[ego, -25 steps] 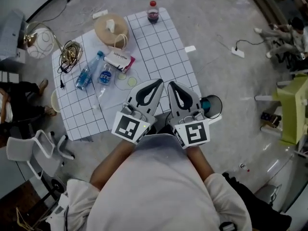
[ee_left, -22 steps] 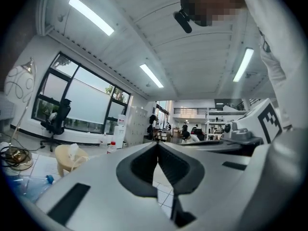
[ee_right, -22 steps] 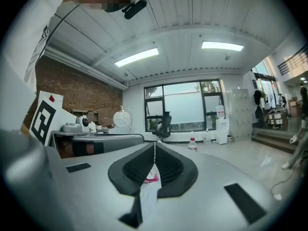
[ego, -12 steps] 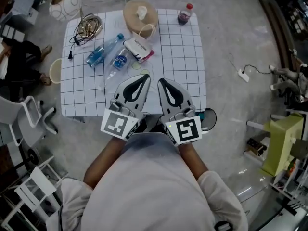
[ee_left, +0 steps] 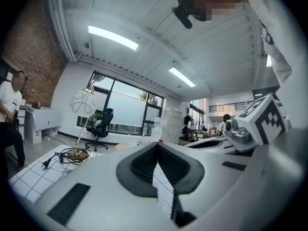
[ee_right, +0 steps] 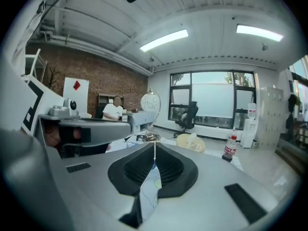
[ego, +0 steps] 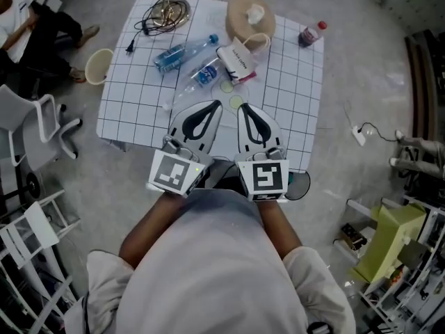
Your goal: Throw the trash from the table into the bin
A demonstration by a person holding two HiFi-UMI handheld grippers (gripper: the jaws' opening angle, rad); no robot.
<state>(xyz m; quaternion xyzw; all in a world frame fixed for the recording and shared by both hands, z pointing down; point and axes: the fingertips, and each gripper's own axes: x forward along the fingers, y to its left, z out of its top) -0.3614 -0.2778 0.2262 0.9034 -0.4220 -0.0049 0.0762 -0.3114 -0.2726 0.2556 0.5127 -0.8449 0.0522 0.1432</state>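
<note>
On the grid-patterned table (ego: 132,103) lie two plastic bottles, one (ego: 182,51) with a blue label and a smaller one (ego: 203,72), next to a small white paper bag (ego: 236,59). A red-capped bottle (ego: 311,33) stands at the far right corner, and it shows too in the right gripper view as a dark bottle (ee_right: 230,148). My left gripper (ego: 217,104) and right gripper (ego: 243,106) hover side by side over the near table edge, both shut and empty. A dark round bin (ego: 301,184) sits on the floor right of my right hand.
A coiled cable (ego: 167,10) and a tan round hat (ego: 250,16) lie at the far side. A beige bucket (ego: 99,65) stands left of the table beside a seated person (ego: 28,30). White chairs (ego: 42,127) stand at the left, a power strip (ego: 359,135) at the right.
Both grippers have swung from the table's near right corner to the middle of its near edge. The bin now lies further to the right and behind them. Jaws stayed shut.
</note>
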